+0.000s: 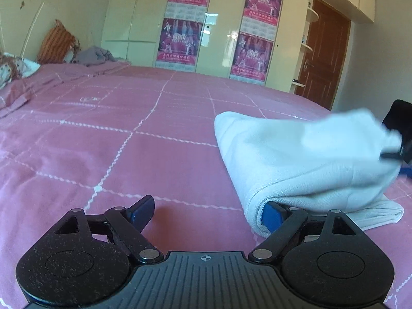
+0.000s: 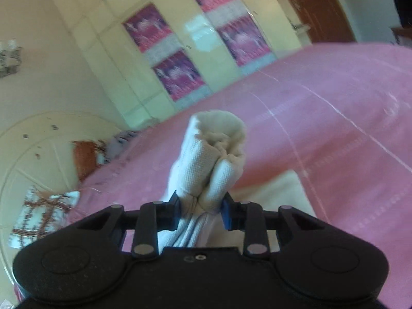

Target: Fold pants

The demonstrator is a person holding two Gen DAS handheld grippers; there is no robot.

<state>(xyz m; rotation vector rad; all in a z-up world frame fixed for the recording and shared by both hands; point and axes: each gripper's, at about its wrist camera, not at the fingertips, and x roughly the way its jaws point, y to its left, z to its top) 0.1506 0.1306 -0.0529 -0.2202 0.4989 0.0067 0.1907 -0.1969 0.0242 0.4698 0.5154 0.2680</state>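
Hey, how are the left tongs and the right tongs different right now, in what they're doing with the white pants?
The left tongs stand wide open; the right tongs are clamped on a bunched end of the white pants. The left tongs grip nothing, one finger tucked against the folded edge; the right tongs lift their bunch off the pink bedspread. Both are black with blue pads.

A bed (image 1: 154, 134) under a pink cover crossed by thin white lines fills the near ground. Along the far wall stand glossy cream wardrobes (image 1: 128, 20) hung with magenta posters (image 1: 180, 38), catching bright daylight. A brown wooden door (image 1: 322, 51) stands far right, pillows (image 1: 56, 42) far left.
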